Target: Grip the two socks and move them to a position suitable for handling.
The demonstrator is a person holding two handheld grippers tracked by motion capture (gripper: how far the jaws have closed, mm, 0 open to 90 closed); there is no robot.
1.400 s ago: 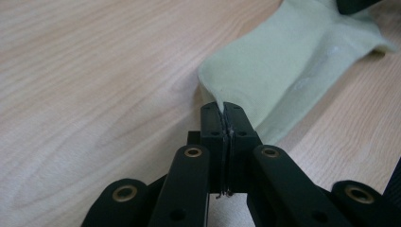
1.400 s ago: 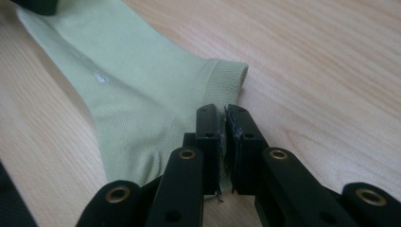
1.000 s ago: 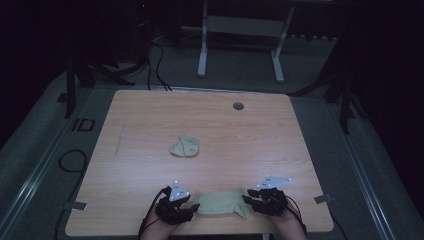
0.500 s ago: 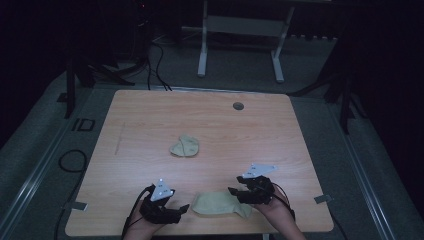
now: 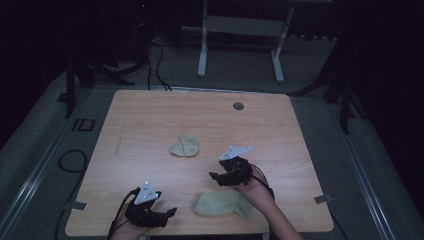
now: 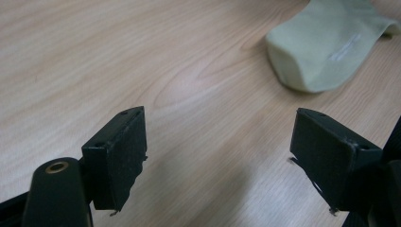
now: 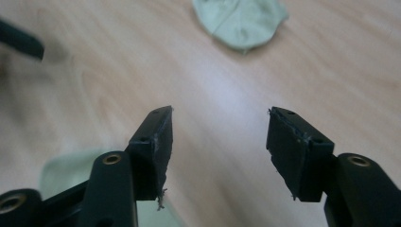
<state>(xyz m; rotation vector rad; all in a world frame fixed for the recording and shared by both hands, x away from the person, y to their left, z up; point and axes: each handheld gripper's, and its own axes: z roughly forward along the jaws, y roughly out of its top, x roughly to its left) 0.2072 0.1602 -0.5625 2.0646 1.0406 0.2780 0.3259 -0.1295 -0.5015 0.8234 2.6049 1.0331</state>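
Two pale green socks are on the wooden table (image 5: pixel 150 115). One sock (image 5: pixel 222 204) lies flat near the front edge, and a crumpled sock (image 5: pixel 184 146) sits mid-table. My left gripper (image 5: pixel 169 213) is low at the front left, a short way left of the flat sock (image 6: pixel 326 42). Its jaws have just been opening and stand open over bare wood (image 6: pixel 217 142). My right gripper (image 5: pixel 215 177) hovers just above the flat sock (image 7: pixel 66 170), facing the crumpled sock (image 7: pixel 241 19). Its jaws (image 7: pixel 220 127) have also just been opening, with nothing between them.
A round cable hole (image 5: pixel 238 106) marks the table's far side. Behind the table stands a white metal frame (image 5: pixel 240 45), and cables (image 5: pixel 70 160) lie on the dark floor to the left. Bare wood lies between the socks.
Both grippers were at the ends of the flat sock and have come off it. The left has moved left along the front edge. The right has risen and moved toward the crumpled sock.
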